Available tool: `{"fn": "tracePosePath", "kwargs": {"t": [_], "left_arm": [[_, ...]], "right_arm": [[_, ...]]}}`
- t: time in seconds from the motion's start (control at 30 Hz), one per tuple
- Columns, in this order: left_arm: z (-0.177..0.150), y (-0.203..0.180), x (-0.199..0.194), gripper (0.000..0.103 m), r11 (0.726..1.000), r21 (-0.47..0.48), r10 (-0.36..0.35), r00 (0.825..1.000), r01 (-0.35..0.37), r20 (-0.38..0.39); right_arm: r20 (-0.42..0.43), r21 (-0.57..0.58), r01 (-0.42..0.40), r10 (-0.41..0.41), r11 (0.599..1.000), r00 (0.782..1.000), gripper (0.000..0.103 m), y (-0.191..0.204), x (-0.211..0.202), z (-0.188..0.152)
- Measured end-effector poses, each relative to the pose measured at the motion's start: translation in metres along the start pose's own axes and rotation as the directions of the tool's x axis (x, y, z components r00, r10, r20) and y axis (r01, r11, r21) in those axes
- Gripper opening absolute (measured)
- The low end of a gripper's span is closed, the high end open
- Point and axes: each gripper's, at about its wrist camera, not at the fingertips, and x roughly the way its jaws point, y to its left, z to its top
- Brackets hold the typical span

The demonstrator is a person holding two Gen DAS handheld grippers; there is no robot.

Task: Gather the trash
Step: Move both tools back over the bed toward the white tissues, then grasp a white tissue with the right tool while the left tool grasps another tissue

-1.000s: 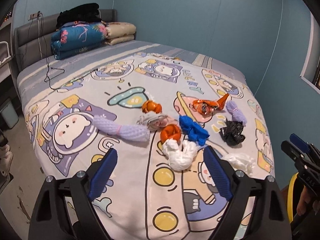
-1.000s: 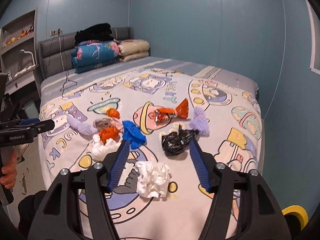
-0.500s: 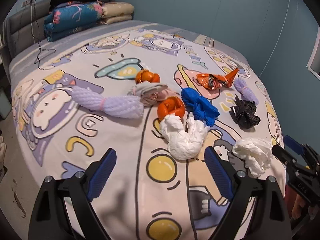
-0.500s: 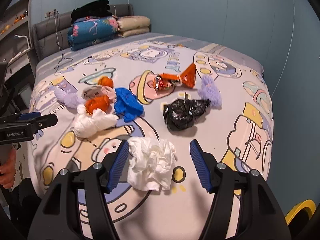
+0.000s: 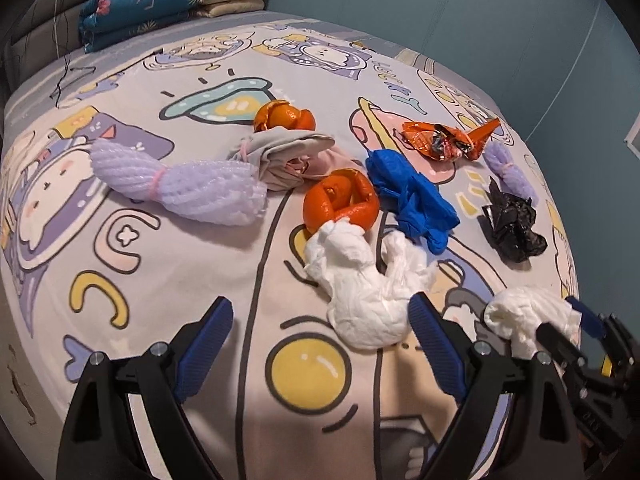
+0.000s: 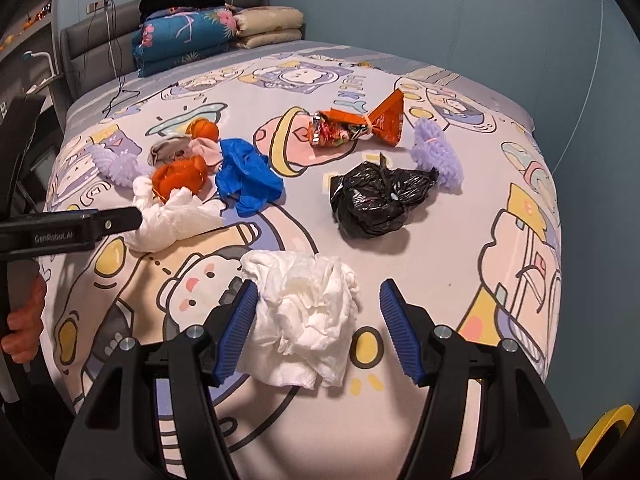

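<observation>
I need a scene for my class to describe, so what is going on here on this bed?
A person holding a gripper in each hand is clearing trash off a cartoon-print bedsheet. The right gripper has its jaws open around a crumpled white tissue, which lies on the sheet, not yet squeezed. The left gripper is open beside a second white wad. Orange peels, a blue glove, a black bag and an orange wrapper lie uncollected.
</observation>
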Motion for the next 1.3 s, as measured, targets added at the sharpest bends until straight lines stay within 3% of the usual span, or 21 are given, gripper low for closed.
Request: {"fn": "tracePosePath", "kwargs": {"t": [0.37, 0.57, 0.63, 0.83, 1.1, 1.3], "left_arm": [[0.005, 0.005, 0.014, 0.085, 0.999, -0.026, -0.036, 0.999, 0.036, 0.006], [0.003, 0.006, 0.020, 0.066, 0.997, -0.032, -0.066, 0.998, 0.066, 0.007], [0.001, 0.006, 0.020, 0.053, 0.997, -0.029, -0.067, 0.998, 0.067, 0.016], [0.001, 0.005, 0.018, 0.029, 0.997, -0.027, -0.074, 0.997, 0.075, 0.028], [0.000, -0.001, 0.006, 0.015, 0.998, -0.019, -0.067, 0.996, 0.068, 0.051], [-0.002, 0.000, -0.007, 0.014, 0.996, -0.038, -0.072, 0.995, 0.074, 0.063]], "right_arm": [[-0.052, -0.009, -0.002, 0.002, 1.000, 0.999, 0.059, 0.009, 0.028, 0.002], [-0.063, -0.008, 0.006, -0.006, 1.000, 0.998, 0.049, 0.011, 0.036, 0.001], [-0.061, -0.010, 0.010, -0.011, 1.000, 0.998, 0.047, 0.011, 0.037, 0.001], [-0.057, -0.002, 0.019, -0.019, 1.000, 0.998, 0.036, 0.011, 0.038, 0.002], [-0.036, 0.034, 0.010, -0.009, 0.999, 0.999, 0.030, 0.005, 0.028, 0.004], [0.005, 0.053, 0.011, -0.011, 0.999, 1.000, 0.030, 0.000, 0.006, 0.008]]}}
